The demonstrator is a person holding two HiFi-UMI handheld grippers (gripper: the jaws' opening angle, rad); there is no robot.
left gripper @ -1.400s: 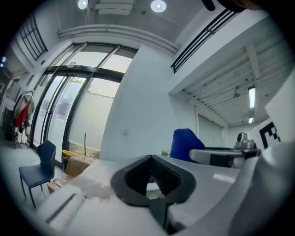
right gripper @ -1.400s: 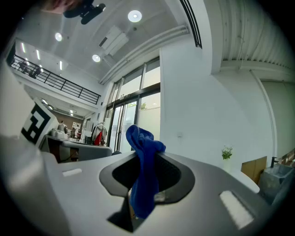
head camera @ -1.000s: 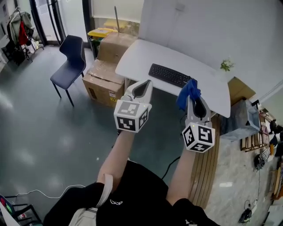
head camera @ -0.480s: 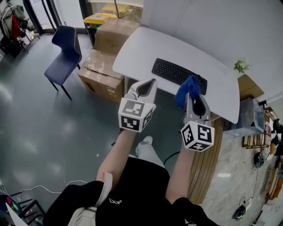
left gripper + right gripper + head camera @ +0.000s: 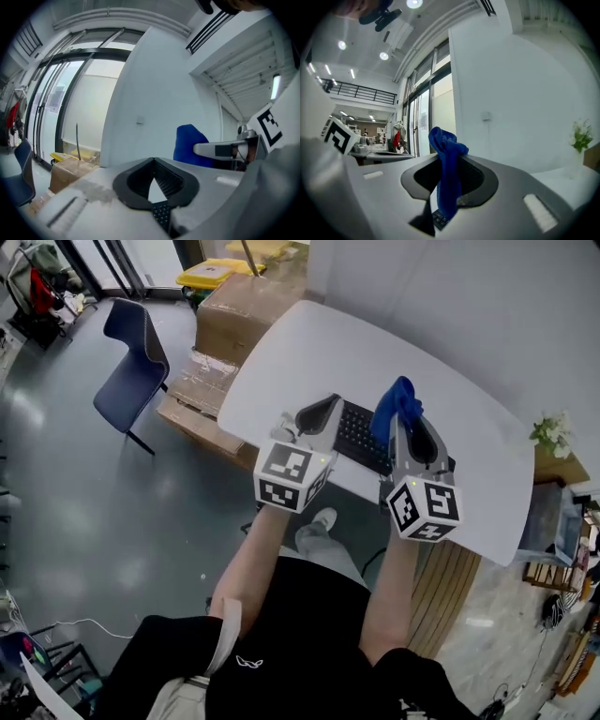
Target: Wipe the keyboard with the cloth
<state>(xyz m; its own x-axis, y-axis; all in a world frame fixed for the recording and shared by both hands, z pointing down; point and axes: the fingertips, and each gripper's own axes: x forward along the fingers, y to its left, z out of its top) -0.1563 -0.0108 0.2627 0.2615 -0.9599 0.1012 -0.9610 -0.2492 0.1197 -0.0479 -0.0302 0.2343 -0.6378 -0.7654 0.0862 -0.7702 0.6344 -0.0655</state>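
A black keyboard [image 5: 361,439] lies near the front edge of a white table [image 5: 309,343], mostly hidden behind both grippers in the head view. My right gripper [image 5: 404,418] is shut on a blue cloth [image 5: 396,409], which sticks up past the jaw tips and hangs between them [image 5: 446,176]. My left gripper [image 5: 330,408] is shut with nothing in it, over the keyboard's left end. A few black keys [image 5: 162,214] show below the left jaws, and the cloth [image 5: 188,143] appears blue to the right.
Cardboard boxes [image 5: 246,306] stand left of the table, with a yellow bin [image 5: 205,276] behind them. A dark blue chair [image 5: 134,367] is on the grey floor at left. A small plant [image 5: 551,432] sits at the table's right end. White wall rises behind.
The person has stepped up to the table: both grippers, earlier short of its front edge, now hang over the keyboard. The cloth stays clamped in the right gripper.
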